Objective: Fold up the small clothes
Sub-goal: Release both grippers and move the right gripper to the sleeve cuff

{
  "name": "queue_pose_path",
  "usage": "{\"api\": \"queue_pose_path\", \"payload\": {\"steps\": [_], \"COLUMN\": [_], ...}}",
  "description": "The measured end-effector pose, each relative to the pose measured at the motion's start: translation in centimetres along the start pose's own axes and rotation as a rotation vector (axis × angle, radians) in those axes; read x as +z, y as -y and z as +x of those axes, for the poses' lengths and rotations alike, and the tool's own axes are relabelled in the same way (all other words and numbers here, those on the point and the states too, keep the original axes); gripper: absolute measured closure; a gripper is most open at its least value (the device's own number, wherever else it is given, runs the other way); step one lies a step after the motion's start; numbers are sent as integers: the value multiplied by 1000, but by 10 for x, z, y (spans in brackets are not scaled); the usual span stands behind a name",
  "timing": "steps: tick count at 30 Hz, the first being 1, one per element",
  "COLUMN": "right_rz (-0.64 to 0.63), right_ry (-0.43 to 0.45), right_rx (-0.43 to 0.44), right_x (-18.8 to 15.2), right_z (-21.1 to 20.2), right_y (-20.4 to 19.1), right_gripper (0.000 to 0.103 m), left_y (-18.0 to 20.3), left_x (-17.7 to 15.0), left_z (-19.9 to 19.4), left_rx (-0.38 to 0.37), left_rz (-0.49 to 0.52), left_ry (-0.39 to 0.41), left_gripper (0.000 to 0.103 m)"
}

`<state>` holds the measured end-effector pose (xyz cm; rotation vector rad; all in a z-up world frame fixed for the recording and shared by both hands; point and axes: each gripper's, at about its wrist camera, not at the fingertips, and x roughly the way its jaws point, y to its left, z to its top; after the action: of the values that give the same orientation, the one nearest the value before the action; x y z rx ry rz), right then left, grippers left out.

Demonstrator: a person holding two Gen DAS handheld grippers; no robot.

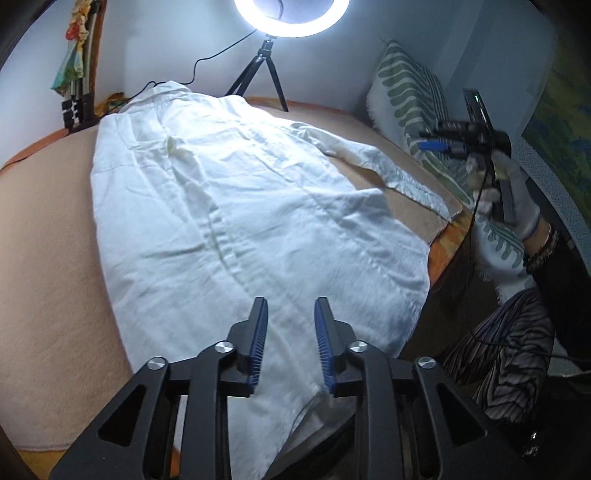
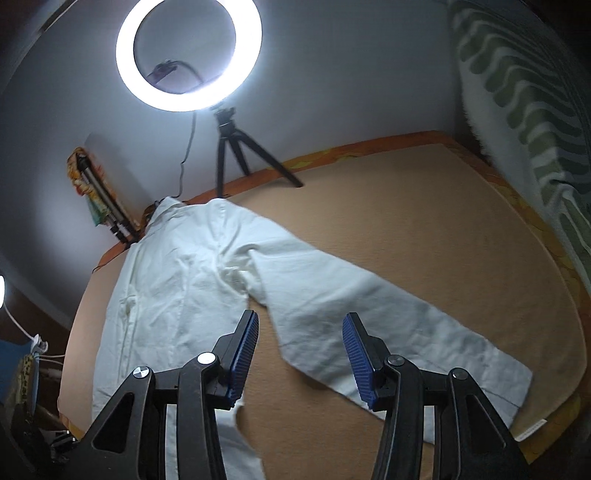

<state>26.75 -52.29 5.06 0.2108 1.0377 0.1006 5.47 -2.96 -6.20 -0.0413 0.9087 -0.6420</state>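
From the left wrist, the white shirt (image 1: 236, 206) lies spread on the tan-covered bed (image 1: 48, 258), its collar end nearest the ring light (image 1: 291, 18). The left tool (image 1: 291, 314) hovers over the hem with its jaws a little apart and nothing between them. The sleeve (image 1: 388, 173) on the side away from the left tool lies stretched out, so folding appears barely begun. This view alone shows the right hand (image 1: 513, 184), gloved, off past the bed's edge.

From the right wrist, the right tool (image 2: 301, 328) stands well apart and empty above that sleeve (image 2: 369, 314). Only here is the sleeve's whole length to the cuff visible, running away from the ring light (image 2: 188, 55).
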Motion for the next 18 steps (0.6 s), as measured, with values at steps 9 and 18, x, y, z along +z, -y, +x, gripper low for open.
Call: {"api": "queue_pose_path", "payload": {"steps": [9,18], "right_rz": [175,307], "right_ry": [-18,-65], "right_rx": [-132,-137], "right_x": [-26,-49], "right_z": [-12,-2], "right_y": [117,181], "right_gripper": [43,42], "left_y": [20,29], "left_x": [26,43], "left_z": [24,45], "left_rx": [-43,-79], "left_rz": [26,16], "left_ry": [-14,-40], "left_gripper": [75,75]}}
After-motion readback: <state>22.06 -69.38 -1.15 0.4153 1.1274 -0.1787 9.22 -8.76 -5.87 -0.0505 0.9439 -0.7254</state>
